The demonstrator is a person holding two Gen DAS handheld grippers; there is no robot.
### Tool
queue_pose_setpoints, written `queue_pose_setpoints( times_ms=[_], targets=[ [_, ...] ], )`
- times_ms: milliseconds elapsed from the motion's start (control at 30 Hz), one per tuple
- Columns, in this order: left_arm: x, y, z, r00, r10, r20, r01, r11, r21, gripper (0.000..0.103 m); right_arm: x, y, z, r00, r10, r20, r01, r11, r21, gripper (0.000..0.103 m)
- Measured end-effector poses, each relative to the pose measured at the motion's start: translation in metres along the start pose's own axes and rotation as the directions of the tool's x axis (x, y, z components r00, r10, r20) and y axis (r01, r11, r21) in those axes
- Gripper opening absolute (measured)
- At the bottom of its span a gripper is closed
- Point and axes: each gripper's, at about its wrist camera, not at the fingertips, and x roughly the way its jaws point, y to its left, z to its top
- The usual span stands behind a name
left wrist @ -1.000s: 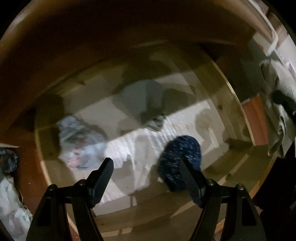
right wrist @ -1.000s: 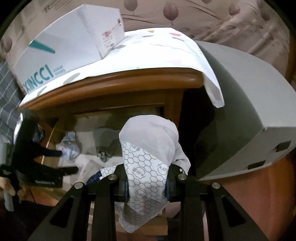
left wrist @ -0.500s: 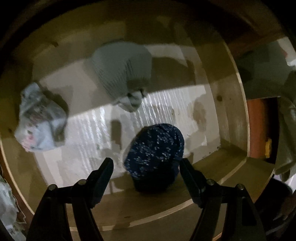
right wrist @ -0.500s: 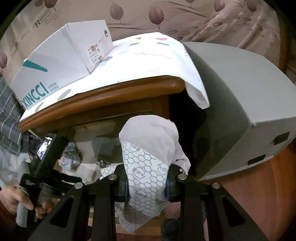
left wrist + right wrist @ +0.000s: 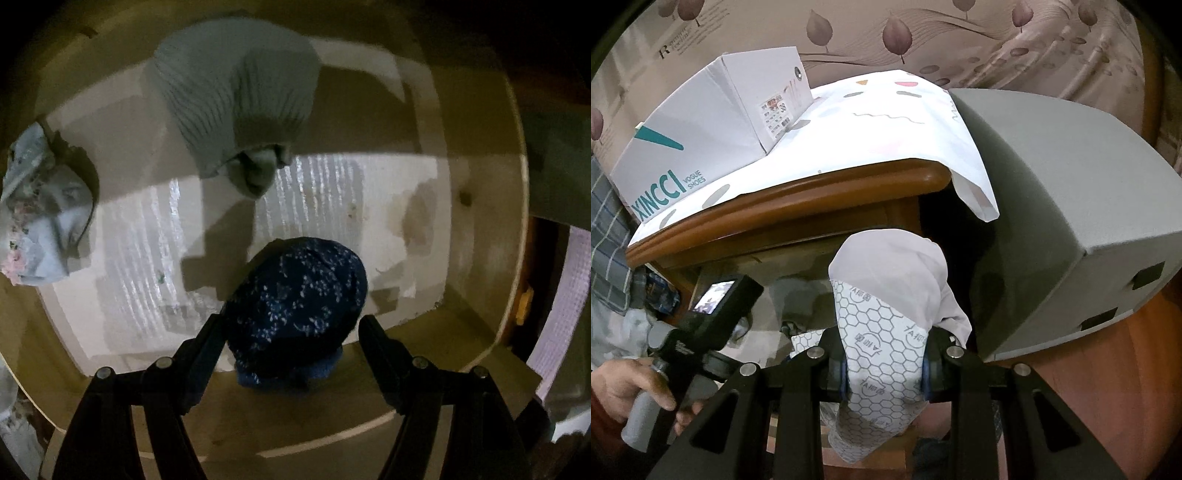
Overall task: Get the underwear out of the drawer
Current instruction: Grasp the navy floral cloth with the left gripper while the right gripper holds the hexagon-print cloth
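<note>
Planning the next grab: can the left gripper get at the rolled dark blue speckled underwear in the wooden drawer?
Probably yes. The left gripper is open, its fingers flanking the dark blue speckled underwear, with nothing lying over it in the drawer.

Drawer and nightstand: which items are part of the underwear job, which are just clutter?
In play:
- drawer
- dark blue speckled underwear, between the open left gripper fingers
- grey ribbed underwear
- pale floral underwear
- white hexagon-print underwear, held by the right gripper

Clutter:
- XINCCI shoe box
- grey case
</note>
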Motion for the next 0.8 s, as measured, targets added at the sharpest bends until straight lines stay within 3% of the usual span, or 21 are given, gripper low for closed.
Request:
queue_pose_setpoints(
  times_ms=[267,433,533,633,800],
  targets=[
    [0.004,0.016,0.009,0.999,-0.036,-0.030,0.033,0.997,-0.074,0.076,0.005,0.004,0.000,1.000,0.018,-0.022,-0.019,1.000,-0.013,0.025],
    [-0.004,0.030,0.011,1.000,-0.021,-0.003,0.021,0.997,-0.071,0.048,0.008,0.005,0.001,0.999,0.026,-0.034,-0.027,0.999,-0.019,0.025],
    [-0.009,0.044,0.009,0.999,-0.047,0.009,0.047,0.994,-0.103,0.037,0.009,0.006,0.001,0.998,0.041,-0.041,-0.041,0.999,-0.016,0.025],
    [-0.012,0.056,0.004,0.998,-0.060,0.031,0.064,0.989,-0.131,0.033,0.009,0.007,0.001,0.998,0.041,-0.041,-0.042,0.999,-0.023,0.025],
    [-0.028,0.067,-0.012,0.995,-0.014,0.096,0.027,0.991,-0.131,0.030,0.012,0.010,0.001,0.998,0.042,-0.052,-0.044,0.998,-0.037,0.025]
  ],
)
